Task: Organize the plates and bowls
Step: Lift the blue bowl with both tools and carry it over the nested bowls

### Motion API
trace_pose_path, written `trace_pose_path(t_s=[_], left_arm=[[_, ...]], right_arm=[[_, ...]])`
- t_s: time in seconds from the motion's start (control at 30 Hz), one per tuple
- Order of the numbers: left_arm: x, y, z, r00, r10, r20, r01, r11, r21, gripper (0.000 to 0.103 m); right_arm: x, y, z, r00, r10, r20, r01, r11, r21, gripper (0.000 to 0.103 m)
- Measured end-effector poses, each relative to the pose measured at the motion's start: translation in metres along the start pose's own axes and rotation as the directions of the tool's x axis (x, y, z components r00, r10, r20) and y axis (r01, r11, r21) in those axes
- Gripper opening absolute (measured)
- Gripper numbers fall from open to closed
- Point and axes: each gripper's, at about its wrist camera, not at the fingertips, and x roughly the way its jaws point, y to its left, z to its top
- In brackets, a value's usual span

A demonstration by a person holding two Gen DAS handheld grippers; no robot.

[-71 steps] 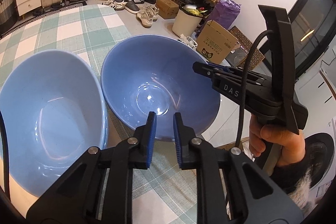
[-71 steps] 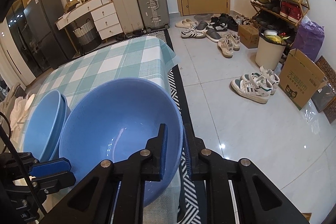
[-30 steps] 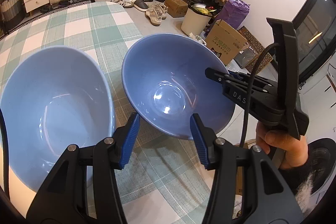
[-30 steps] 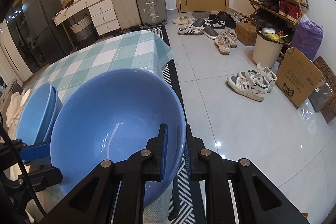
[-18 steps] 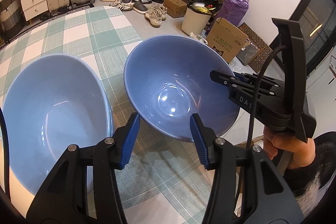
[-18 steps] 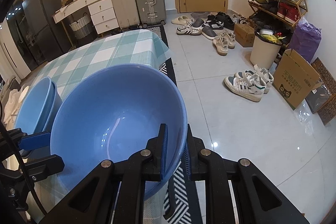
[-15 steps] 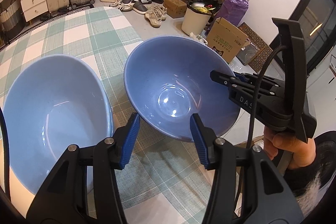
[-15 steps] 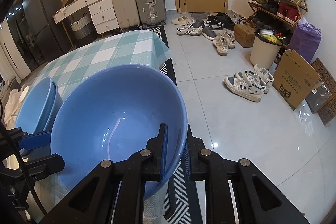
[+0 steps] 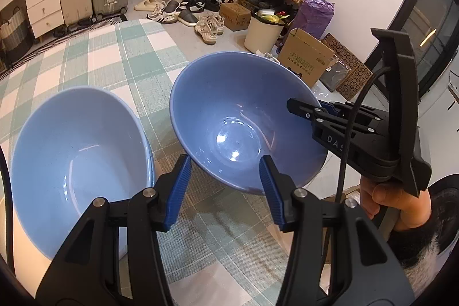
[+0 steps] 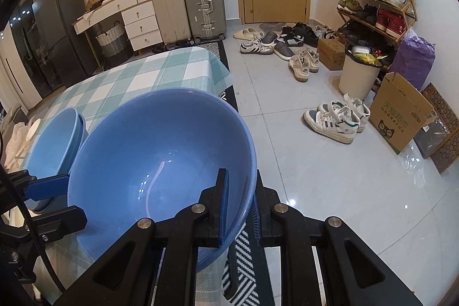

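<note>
Through the left wrist view, my left hand-held gripper stands apart, clamped on nothing, its blue pads either side of open air just below the near rim of the darker blue bowl. That bowl sits tilted at about 12 o'clock from the pads, lifted over the edge of the checked tabletop. At 3 o'clock my right hand-held gripper reaches in and pinches the bowl's right rim, with my right hand wrapped on its handle. At 9 o'clock rests the lighter blue bowl, close beside the darker one; I cannot tell whether they touch.

Through the right wrist view, my right hand-held gripper is together on the darker bowl's wall, one pad inside, one outside, near the rim at 5 o'clock of the bowl. At 9 o'clock the lighter bowl looks like two nested together, and my left hand-held gripper's blue pad shows in front of it.

I judge this bowl glazed, stiff, fairly heavy and breakable, so a one-sided rim pinch lets it swing and slip. Taking the opposite rim with my left would steady it for nesting into the lighter stack.
</note>
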Motion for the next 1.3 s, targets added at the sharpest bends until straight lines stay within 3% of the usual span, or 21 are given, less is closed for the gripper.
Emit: trace_pose_path(t_s=[0.63, 1.3], left_arm=[[-0.073, -0.008, 0.010, 0.994, -0.010, 0.113, 0.006, 0.999, 0.038, 0.047], [-0.176, 0.015, -0.006, 0.977, 0.044, 0.208, -0.048, 0.999, 0.015, 0.047]], right_arm=[[-0.065, 0.024, 0.013, 0.995, -0.024, 0.099, 0.028, 0.999, -0.037, 0.016], [-0.119, 0.094, 0.037, 0.986, 0.007, 0.168, 0.011, 0.994, -0.106, 0.017]])
